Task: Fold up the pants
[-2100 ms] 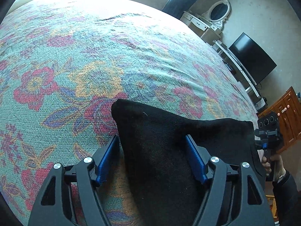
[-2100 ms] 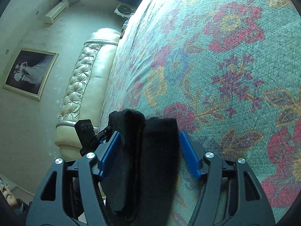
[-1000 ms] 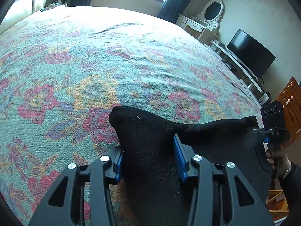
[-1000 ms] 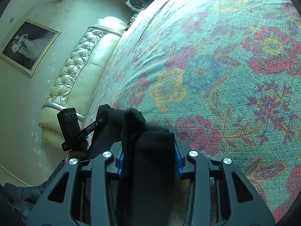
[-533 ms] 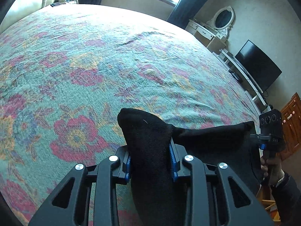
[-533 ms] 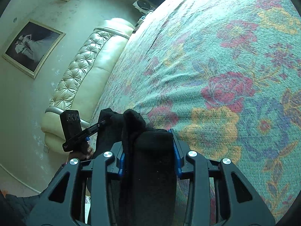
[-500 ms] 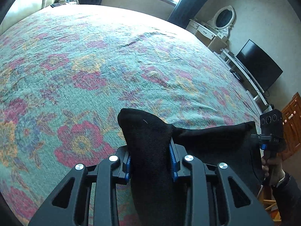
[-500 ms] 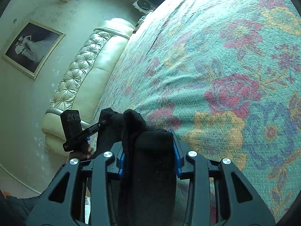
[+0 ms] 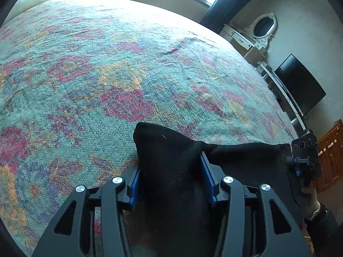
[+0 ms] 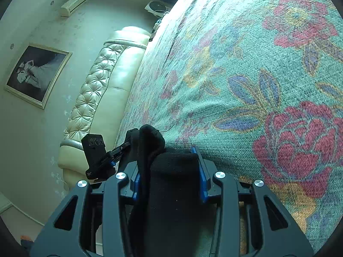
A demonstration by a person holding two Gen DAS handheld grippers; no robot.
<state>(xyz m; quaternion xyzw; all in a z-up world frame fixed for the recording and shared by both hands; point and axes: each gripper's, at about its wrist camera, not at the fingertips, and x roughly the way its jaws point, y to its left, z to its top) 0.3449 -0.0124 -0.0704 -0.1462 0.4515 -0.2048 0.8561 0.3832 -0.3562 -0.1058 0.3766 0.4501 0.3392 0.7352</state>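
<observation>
Black pants (image 9: 171, 171), bunched between the pads of both the left gripper (image 9: 170, 178) and right gripper (image 10: 169, 171), jaws just widening, lifted over the floral bedspread (image 9: 107, 75): keep the edge taut and level, lay flat before letting go.

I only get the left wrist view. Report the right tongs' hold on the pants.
Observer: The right tongs have just been opening; a thick bunch of black pants fills the gap between their blue pads.
Operator: Describe the room on that side.
Observer: A framed picture hangs on the wall.
Operator: Name anything else there.
Observer: A wall air conditioner sits higher up on it.
</observation>
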